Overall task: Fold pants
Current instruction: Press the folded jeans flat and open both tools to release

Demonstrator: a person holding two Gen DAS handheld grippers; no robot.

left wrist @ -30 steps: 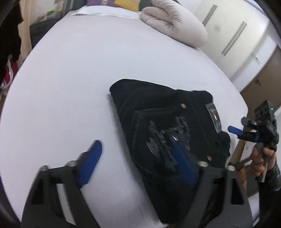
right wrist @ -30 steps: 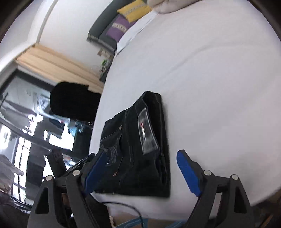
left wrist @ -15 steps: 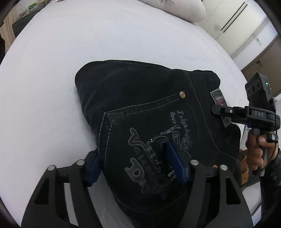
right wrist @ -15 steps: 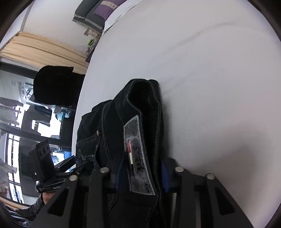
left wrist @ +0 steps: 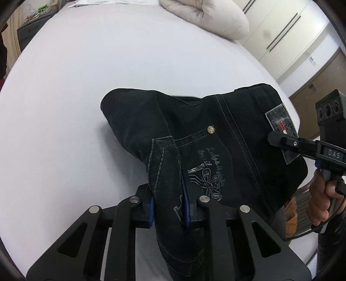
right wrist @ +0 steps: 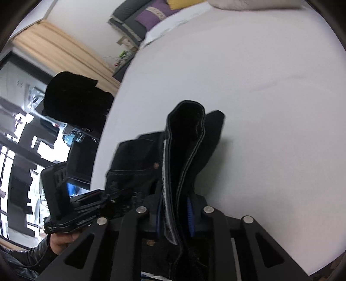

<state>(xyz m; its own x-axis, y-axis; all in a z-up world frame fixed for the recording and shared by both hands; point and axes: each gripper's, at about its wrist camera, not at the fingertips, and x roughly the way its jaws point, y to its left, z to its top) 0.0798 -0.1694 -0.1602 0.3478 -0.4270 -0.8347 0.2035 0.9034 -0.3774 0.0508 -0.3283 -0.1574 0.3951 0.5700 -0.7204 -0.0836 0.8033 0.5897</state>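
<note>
A: Left wrist view: left hand-held gripper (left wrist: 168, 205), jaws closing, pinches the black pants (left wrist: 216, 138) at the embroidered pocket; beyond, white bed (left wrist: 86, 75), beige duvet (left wrist: 207, 19).

B: Right wrist view: right hand-held gripper (right wrist: 175, 214), closing, clamps their waistband; purple cushion (right wrist: 151, 15) beyond.

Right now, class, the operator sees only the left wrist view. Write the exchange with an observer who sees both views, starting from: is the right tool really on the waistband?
Operator: Is the right tool really on the waistband?
Observer: Yes. The right tool is closing its jaws on the pants, with the waistband between the blue pads.
Operator: Does the waistband lie flat ahead of it?
Observer: No. It stands up as an open loop above the bed.
Operator: What is at the head of the bed?
Observer: A purple cushion, propped against the wall.
</note>
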